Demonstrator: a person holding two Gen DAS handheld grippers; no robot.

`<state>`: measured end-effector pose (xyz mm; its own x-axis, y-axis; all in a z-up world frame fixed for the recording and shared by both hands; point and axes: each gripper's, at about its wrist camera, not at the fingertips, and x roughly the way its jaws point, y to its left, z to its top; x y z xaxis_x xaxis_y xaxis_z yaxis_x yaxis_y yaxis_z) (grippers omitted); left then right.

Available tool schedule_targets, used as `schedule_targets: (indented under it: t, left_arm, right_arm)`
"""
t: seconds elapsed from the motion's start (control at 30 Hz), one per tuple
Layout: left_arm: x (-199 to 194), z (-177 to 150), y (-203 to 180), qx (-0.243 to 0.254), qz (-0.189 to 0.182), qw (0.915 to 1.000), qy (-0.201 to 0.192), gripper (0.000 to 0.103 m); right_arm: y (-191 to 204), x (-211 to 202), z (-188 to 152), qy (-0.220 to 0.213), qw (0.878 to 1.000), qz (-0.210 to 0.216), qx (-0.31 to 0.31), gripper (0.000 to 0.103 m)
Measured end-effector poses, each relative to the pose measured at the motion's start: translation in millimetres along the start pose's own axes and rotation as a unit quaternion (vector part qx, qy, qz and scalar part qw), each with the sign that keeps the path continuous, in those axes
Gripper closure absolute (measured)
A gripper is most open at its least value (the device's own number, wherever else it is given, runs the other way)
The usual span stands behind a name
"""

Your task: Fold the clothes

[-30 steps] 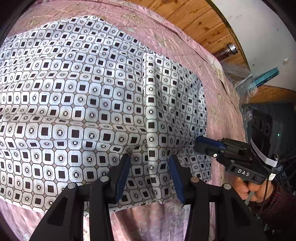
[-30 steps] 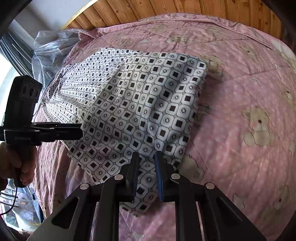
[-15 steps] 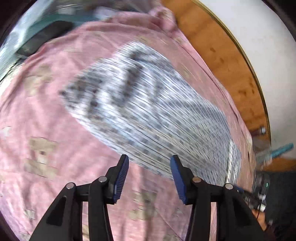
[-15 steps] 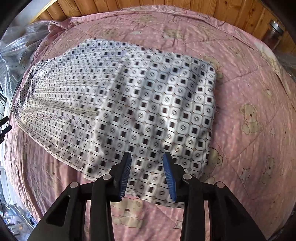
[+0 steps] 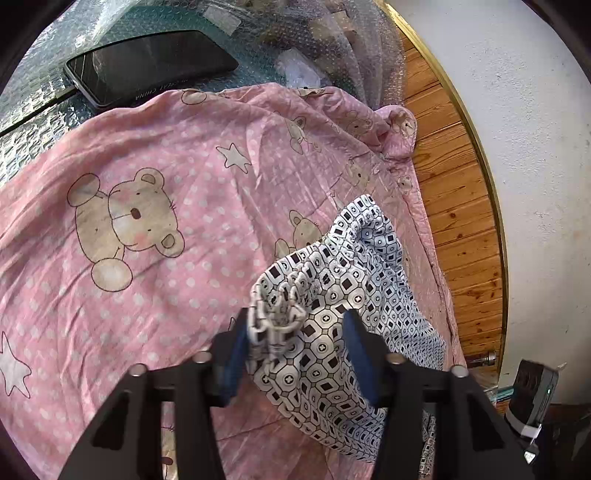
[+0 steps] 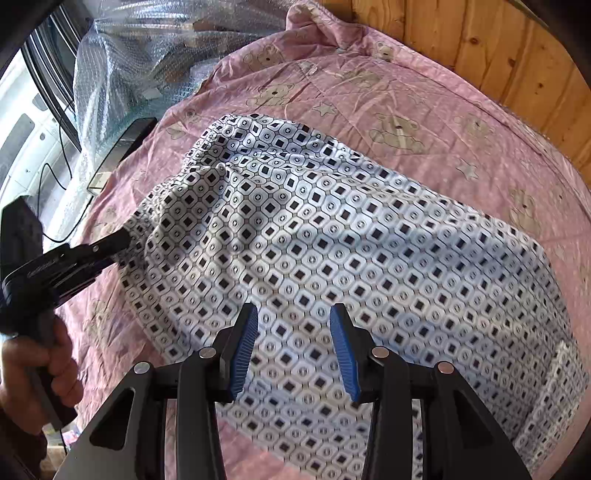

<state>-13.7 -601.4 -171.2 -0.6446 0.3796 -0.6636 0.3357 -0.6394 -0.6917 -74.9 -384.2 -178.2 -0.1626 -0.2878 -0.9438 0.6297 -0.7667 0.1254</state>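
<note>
A pink quilt printed with bears and stars [image 5: 155, 177] covers the bed; beyond its edge, a black phone [image 5: 147, 70] lies on bubble wrap [image 5: 33, 110], beside wooden panelling [image 6: 480, 40].

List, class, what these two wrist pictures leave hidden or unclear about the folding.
- Left wrist view: whether the left gripper pinches the black-and-white patterned garment; bunched cloth fills the gap.
- Right wrist view: the garment's near edge, behind the open right gripper.
- Left wrist view: the dark flat screen, partly under bubble wrap.
</note>
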Motion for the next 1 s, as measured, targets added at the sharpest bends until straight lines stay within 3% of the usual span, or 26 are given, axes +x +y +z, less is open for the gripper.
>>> schedule_targets:
  t: [0.07, 0.13, 0.2, 0.23, 0.3, 0.4, 0.47, 0.53, 0.63, 0.7, 0.73, 0.87, 0.93, 1.0]
  left_arm:
    - [-3.6, -2.2, -4.3, 0.01, 0.002, 0.9999, -0.005, 0.088]
    - [-7.4, -5.7, -13.5, 0.021, -0.009, 0.9997, -0.007, 0.09]
    - [-8.9, -10.4, -31.7, 0.065, -0.006, 0.9978, -0.008, 0.09]
    - [-9.4, -13.9, -42.5, 0.093, -0.002, 0.9956, -0.009, 0.09]
    - [-9.2, -24.6, -66.5, 0.158, 0.01, 0.9874, -0.01, 0.09]
    - [-3.3, -43.3, -97.3, 0.24, 0.024, 0.9705, -0.008, 0.09]
    - [2.9, -52.0, -108.5, 0.269, 0.026, 0.9628, -0.004, 0.09]
    - [9.3, -58.3, -115.4, 0.286, 0.023, 0.958, 0.002, 0.09]
    - [12.0, -62.6, -118.5, 0.297, 0.017, 0.9546, 0.003, 0.09]
    - [11.9, -63.2, -116.8, 0.292, 0.013, 0.9564, 0.004, 0.09]
    - [11.8, -63.1, -115.5, 0.289, 0.011, 0.9574, 0.005, 0.09]
    - [3.5, -62.0, -120.8, 0.279, -0.017, 0.9602, -0.003, 0.09]
    - [-2.9, -64.9, -135.3, 0.284, -0.047, 0.9577, -0.003, 0.09]
    - [3.4, -77.5, -158.0, 0.294, -0.079, 0.9523, 0.023, 0.091]
  right_arm:
    - [-5.4, 31.8, 2.1, 0.052, 0.998, -0.027, -0.005, 0.059]
    - [-3.2, 27.1, 12.3, 0.049, 0.998, -0.022, -0.018, 0.053]
    - [-6.6, 12.2, 28.5, 0.069, 0.997, 0.003, 0.015, 0.055]
    - [-9.0, -3.3, 39.6, 0.057, 0.997, 0.037, 0.042, 0.055]
    - [-6.4, -34.3, 66.9, 0.036, 0.993, 0.086, 0.074, 0.054]
    - [23.7, -62.5, 109.2, 0.035, 0.993, 0.106, 0.042, 0.046]
    - [57.8, -61.4, 123.6, 0.07, 0.992, 0.104, -0.016, 0.045]
    - [88.8, -51.5, 131.9, 0.107, 0.987, 0.081, -0.089, 0.043]
    - [113.6, -27.9, 126.5, 0.153, 0.97, -0.008, -0.186, 0.044]
    - [109.0, -21.1, 123.2, 0.166, 0.963, -0.046, -0.205, 0.062]
    - [99.4, -30.2, 125.4, 0.153, 0.969, -0.039, -0.188, 0.083]
    - [36.3, -112.0, 123.0, 0.063, 0.995, 0.036, -0.07, 0.088]
    - [-15.2, -155.6, 104.1, 0.02, 0.997, 0.075, 0.008, 0.088]
    - [-71.1, -173.7, 71.5, -0.008, 0.99, 0.102, 0.095, 0.088]
